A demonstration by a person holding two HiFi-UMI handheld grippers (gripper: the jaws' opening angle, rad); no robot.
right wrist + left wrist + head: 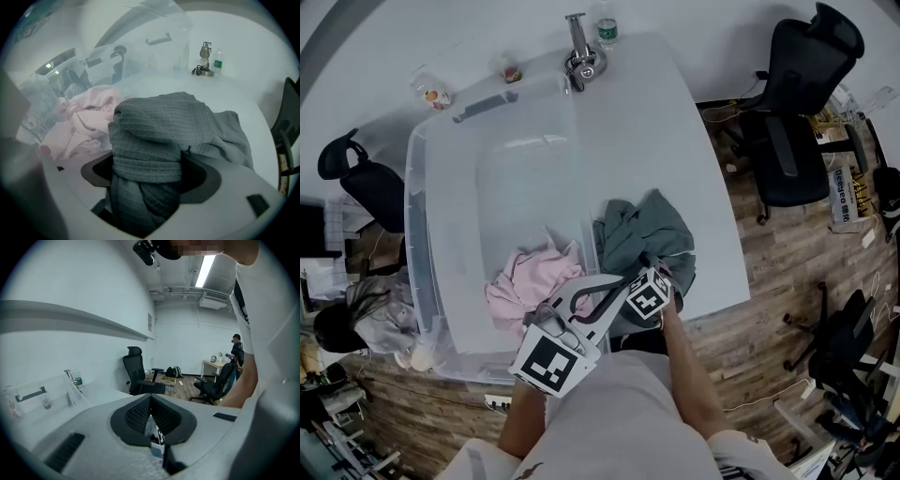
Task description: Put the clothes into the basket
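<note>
A clear plastic basket (417,187) stands on the white table (675,131). A pink garment (530,281) lies inside it at the near end. Just right of the basket a grey-green garment (642,230) lies crumpled on the table. My right gripper (652,267) reaches down into its near edge. In the right gripper view a thick bunch of the grey garment (159,126) fills the gap of the right gripper (146,173) and is pinched between the pads. The pink garment (84,117) shows behind the basket wall. My left gripper (619,279) hangs beside it over the basket's near right corner, its left gripper (150,399) pads meeting with nothing held.
A metal fixture (581,56) and a small bottle (607,30) stand at the table's far end, with two small cups (431,92) behind the basket. Black office chairs (797,103) stand right and another chair (356,178) left. A person (236,350) stands far off.
</note>
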